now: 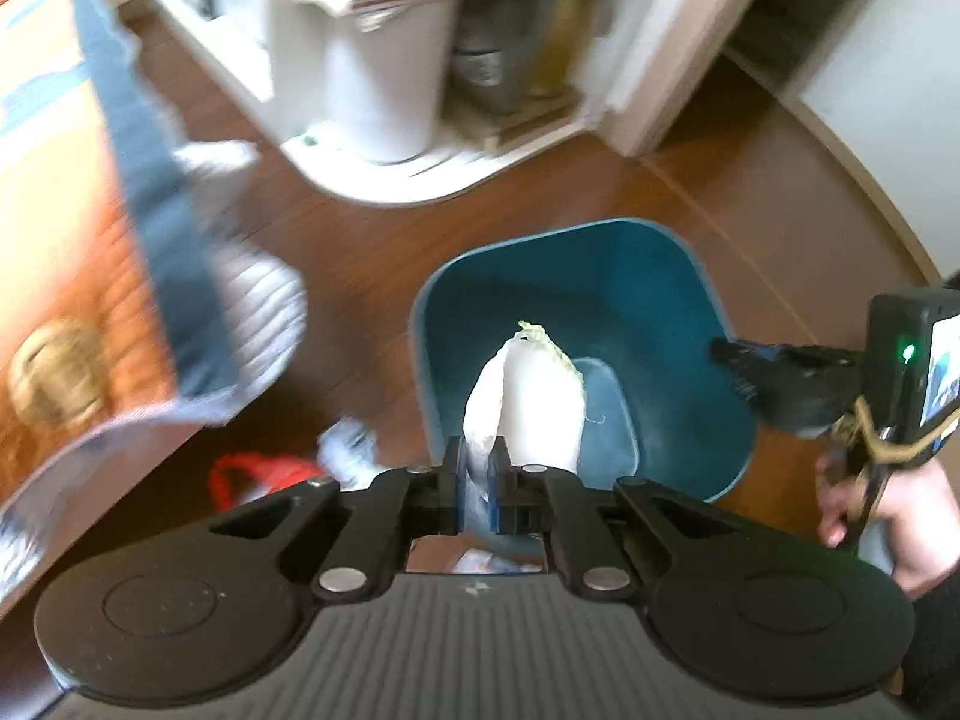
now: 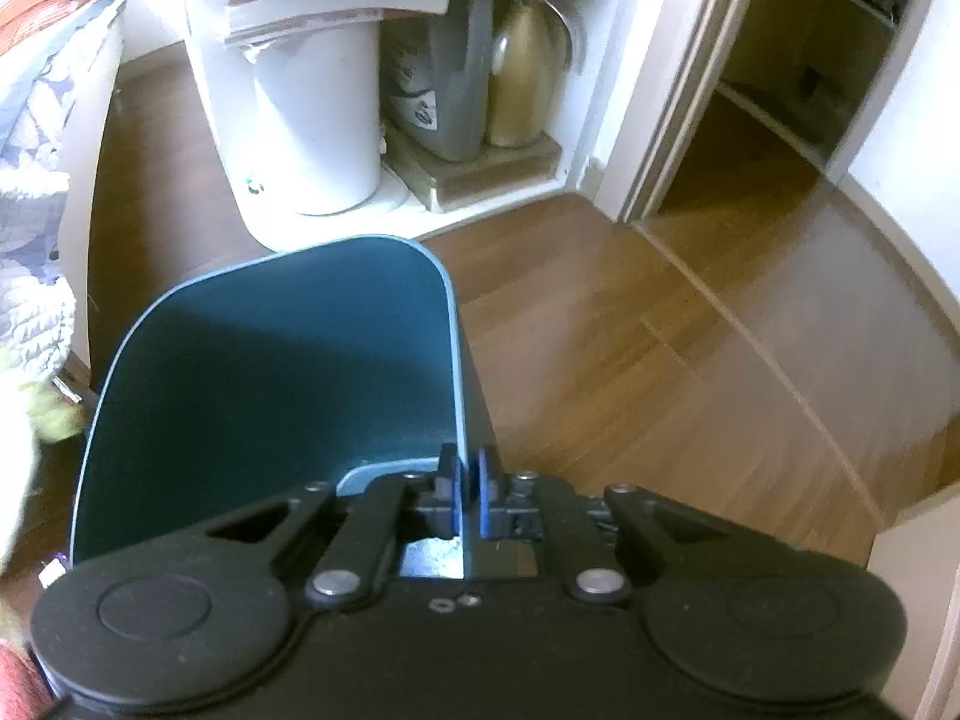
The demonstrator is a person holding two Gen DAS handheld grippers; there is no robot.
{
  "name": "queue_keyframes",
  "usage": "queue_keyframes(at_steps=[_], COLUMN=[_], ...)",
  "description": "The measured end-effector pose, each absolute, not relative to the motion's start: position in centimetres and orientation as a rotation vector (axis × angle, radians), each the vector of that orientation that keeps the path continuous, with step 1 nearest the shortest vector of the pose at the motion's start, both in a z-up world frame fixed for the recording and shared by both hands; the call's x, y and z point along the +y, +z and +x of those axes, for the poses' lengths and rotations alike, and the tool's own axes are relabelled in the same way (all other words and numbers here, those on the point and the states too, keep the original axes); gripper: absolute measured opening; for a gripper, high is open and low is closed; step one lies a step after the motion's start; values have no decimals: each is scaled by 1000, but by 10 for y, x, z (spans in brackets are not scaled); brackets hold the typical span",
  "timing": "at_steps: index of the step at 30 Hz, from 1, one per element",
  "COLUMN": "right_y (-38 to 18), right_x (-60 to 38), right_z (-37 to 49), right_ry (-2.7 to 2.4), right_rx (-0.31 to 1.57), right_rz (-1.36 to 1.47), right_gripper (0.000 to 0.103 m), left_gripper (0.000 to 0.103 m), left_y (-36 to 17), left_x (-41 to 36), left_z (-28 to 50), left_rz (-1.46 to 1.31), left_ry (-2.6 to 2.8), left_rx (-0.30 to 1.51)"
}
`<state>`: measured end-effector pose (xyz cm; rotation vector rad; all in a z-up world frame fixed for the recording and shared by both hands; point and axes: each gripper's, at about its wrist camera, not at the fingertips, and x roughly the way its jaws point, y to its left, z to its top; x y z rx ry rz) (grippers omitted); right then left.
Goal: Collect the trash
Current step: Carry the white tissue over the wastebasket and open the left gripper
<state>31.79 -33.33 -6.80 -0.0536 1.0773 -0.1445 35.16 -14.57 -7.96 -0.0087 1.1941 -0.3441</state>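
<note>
The task looks partway through: the left gripper (image 1: 478, 483) pinches a piece of white crumpled trash (image 1: 528, 402) between its blue pads and holds it over the open mouth of the teal bin (image 1: 660, 276), so the drop itself is not yet made. The bin's floor, where visible, appears bare, so little or nothing has gone in. The right gripper (image 2: 470, 501) has its jaws pressed onto the bin's right-hand rim (image 2: 459, 360), seemingly steadying or tilting it on the wooden floor (image 2: 660, 360). The white piece is elongated; its long axis runs away from the left gripper toward the far side, its narrower, yellowish-tipped end pointing far and slightly up, its near end clamped. More remains to gather, by the look of it: a red item (image 1: 252, 477) and a pale scrap (image 1: 348, 450) lie on the floor near the bin's left side, both blurred.
</note>
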Motion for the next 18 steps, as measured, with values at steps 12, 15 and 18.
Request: queue_keyframes(at_steps=[12, 15, 18], right_y=[-68, -69, -69], right_x=[-334, -336, -337], right_z=[319, 320, 322], right_ry=[-150, -156, -150], right_rx=[1084, 1091, 1093], right_rz=[-60, -49, -48], right_gripper=[5, 5, 6], left_gripper=[6, 6, 6], left_y=[-195, -210, -218], left_x=[-220, -227, -230], left_z=[391, 391, 390], left_rz=[118, 140, 150], left_ry=[-340, -343, -357], left_rx=[1356, 1378, 1393])
